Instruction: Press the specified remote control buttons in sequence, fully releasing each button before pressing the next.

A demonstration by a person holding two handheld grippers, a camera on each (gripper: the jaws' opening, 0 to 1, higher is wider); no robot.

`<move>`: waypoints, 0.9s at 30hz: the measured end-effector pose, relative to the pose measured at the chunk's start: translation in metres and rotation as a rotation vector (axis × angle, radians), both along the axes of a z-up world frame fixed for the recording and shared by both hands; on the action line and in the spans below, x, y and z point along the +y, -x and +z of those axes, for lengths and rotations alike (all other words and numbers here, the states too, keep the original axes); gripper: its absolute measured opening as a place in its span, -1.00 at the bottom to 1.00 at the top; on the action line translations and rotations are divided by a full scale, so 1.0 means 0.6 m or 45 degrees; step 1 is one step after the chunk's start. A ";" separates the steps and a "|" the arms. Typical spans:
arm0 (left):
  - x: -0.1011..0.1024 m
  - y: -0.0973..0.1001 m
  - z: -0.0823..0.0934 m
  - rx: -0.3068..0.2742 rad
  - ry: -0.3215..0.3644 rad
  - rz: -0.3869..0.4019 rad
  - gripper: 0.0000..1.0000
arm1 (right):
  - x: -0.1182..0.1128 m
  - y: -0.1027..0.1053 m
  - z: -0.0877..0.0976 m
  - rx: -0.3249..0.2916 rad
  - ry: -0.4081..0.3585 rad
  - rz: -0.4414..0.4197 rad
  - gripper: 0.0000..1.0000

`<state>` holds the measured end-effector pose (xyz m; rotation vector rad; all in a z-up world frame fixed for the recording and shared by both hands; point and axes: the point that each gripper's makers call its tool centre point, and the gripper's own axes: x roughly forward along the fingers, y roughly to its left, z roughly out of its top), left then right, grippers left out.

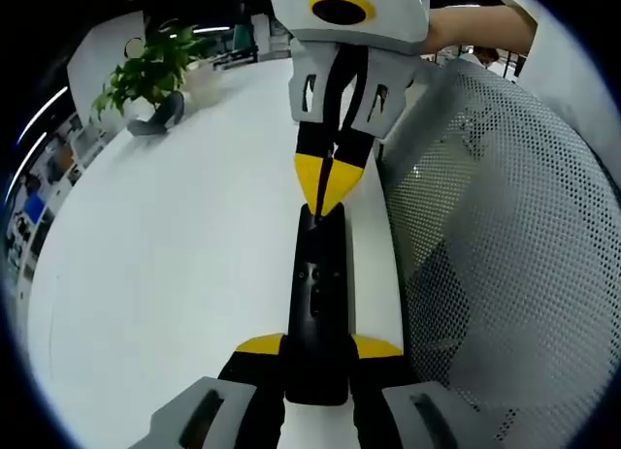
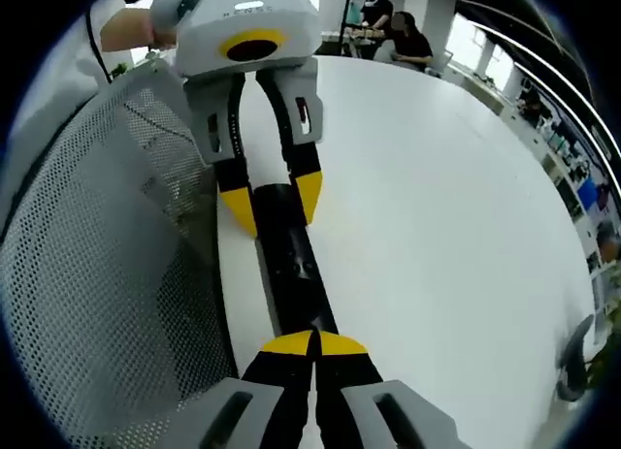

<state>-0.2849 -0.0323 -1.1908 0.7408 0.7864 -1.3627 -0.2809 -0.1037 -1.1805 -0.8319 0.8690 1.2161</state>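
The left hand-held gripper pinches the near end of a slim black remote control between its yellow-tipped jaws. The right hand-held gripper, jaws pressed together, rests its tips on the remote's far end. The remote lies along the white desk, just beside a grey mesh chair back. It looks rigid, light and smooth, best held by its long edges. Button markings are too small to read. A potted plant stands well apart.
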 end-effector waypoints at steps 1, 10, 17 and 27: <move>0.000 0.000 0.000 0.000 0.000 0.000 -0.52 | 0.001 0.000 -0.001 -0.033 0.039 0.056 -1.00; 0.000 0.000 0.000 0.002 0.012 -0.002 -0.52 | 0.006 -0.002 -0.006 -0.117 0.225 0.249 -1.00; 0.000 0.000 0.000 0.002 0.013 0.000 -0.52 | 0.004 -0.006 -0.005 -0.076 0.170 0.096 -1.00; 0.000 -0.001 0.000 0.006 0.006 0.007 -0.52 | 0.002 -0.007 -0.001 -0.041 -0.027 -0.120 -1.00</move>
